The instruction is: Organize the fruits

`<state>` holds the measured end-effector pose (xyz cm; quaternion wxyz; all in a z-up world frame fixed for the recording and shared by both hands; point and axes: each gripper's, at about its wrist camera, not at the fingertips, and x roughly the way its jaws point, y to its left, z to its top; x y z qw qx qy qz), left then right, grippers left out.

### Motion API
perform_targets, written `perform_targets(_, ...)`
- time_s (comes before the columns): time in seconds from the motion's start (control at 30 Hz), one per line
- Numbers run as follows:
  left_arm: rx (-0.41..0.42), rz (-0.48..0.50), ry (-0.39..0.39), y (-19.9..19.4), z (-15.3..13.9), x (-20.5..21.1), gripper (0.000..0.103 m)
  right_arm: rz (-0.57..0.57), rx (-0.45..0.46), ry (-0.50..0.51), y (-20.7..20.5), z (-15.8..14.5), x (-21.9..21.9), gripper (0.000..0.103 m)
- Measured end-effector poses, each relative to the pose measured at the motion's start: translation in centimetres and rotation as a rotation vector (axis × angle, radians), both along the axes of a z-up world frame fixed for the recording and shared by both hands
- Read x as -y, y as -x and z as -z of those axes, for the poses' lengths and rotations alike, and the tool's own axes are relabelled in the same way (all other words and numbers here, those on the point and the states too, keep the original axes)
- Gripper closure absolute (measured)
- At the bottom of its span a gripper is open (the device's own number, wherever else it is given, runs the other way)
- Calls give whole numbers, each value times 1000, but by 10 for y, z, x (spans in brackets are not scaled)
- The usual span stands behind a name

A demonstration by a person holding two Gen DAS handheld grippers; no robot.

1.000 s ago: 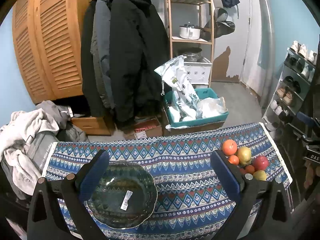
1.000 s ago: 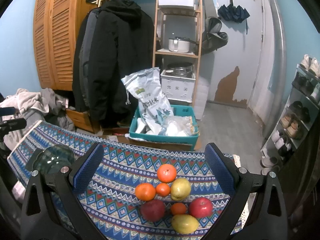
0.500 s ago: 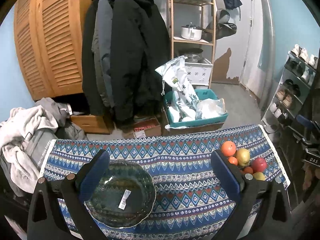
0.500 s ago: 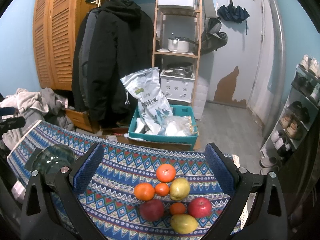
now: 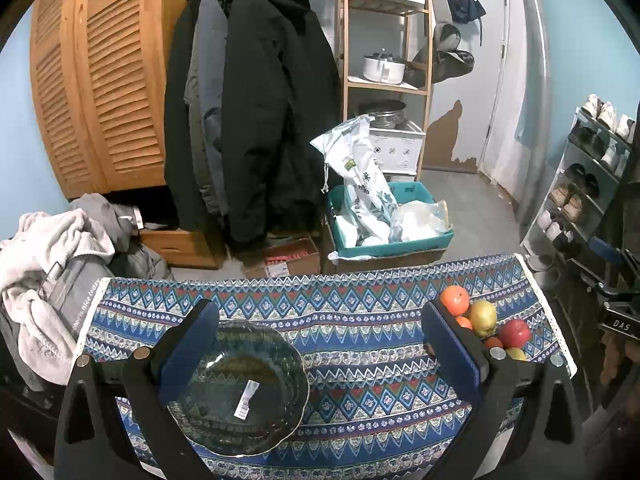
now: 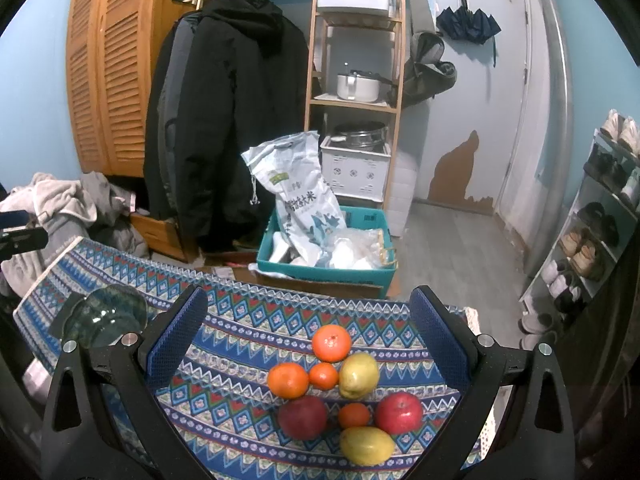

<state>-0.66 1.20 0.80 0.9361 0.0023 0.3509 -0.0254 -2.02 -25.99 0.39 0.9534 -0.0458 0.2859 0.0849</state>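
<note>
Fruits (image 6: 344, 394): eight, clustered on patterned surface (image 6: 240, 320); near lemon (image 6: 366, 445) lies crosswise. Glass bowl (image 5: 240, 388) upright, well apart. Left tool (image 5: 320, 344), right tool (image 6: 306, 338): both spread, empty.

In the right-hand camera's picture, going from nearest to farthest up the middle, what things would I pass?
Yellow fruit → small orange → large orange → far edge of the patterned tablecloth → teal crate on the floor → white drawer box → white pot on the wooden shelf.

Eight clustered fruits (image 6: 340, 392), oranges, apples and pears, lie well apart from the glass bowl (image 5: 240, 388).
</note>
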Motion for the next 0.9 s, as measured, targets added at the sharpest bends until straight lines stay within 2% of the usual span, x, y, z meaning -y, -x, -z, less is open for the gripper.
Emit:
perform_targets(0.43,9,-7,-20,0,-2,3,1,-1,-4,-6,0,1,-1,4)
perform_targets(0.9,6,2,-3,0,-3,1,1,0,-17,-1,0,5,-1,4)
